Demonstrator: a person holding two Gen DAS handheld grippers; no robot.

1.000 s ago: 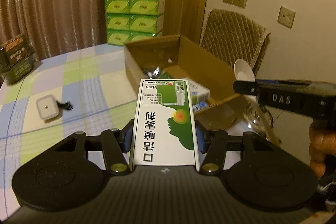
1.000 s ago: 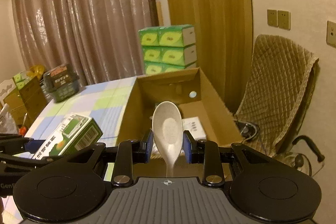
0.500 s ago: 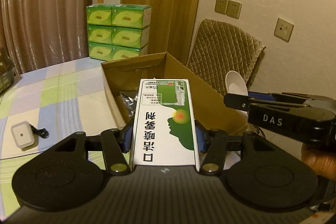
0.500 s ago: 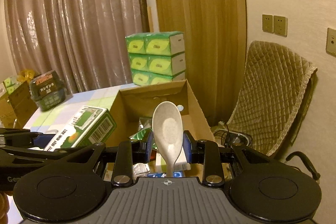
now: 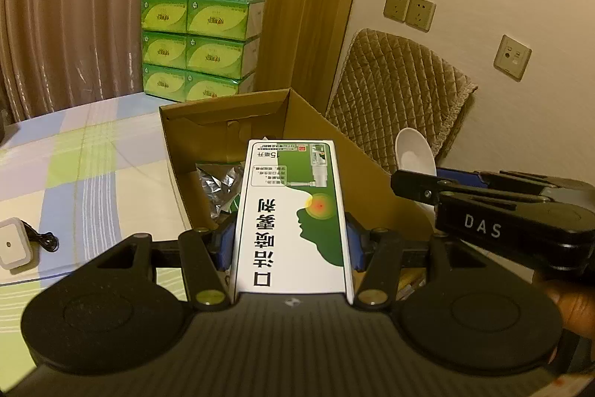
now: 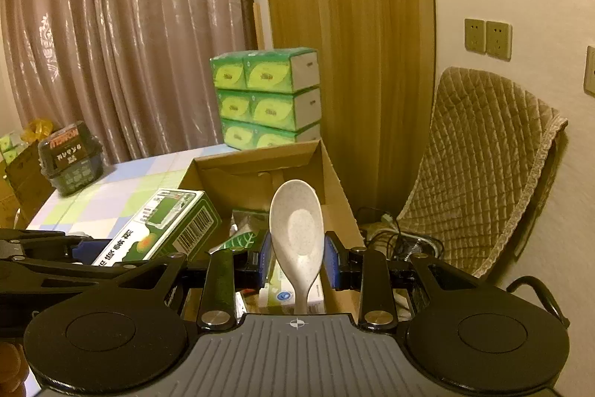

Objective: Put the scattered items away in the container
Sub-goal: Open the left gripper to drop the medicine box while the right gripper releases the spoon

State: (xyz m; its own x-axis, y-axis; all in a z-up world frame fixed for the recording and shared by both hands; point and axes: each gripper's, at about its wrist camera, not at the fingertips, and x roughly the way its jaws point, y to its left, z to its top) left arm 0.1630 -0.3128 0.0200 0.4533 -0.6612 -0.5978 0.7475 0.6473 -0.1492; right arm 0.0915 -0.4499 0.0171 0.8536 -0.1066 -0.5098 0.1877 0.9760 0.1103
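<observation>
We have advanced both loads over the cardboard box (image 5: 297, 121): left gripper (image 5: 291, 242) clamps the light, stiff medicine carton (image 5: 293, 211) by its long sides; right gripper (image 6: 297, 261) pinches the rigid, smooth spoon (image 6: 297, 229) at its bowl.

White charger (image 5: 13, 244) cut by left edge.

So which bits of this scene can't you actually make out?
- Left wrist view: the cardboard box floor, hidden by the held medicine box.
- Right wrist view: the spoon handle's end, hidden behind the gripper body.
- Left wrist view: the white charger, cut by the left edge.
</observation>
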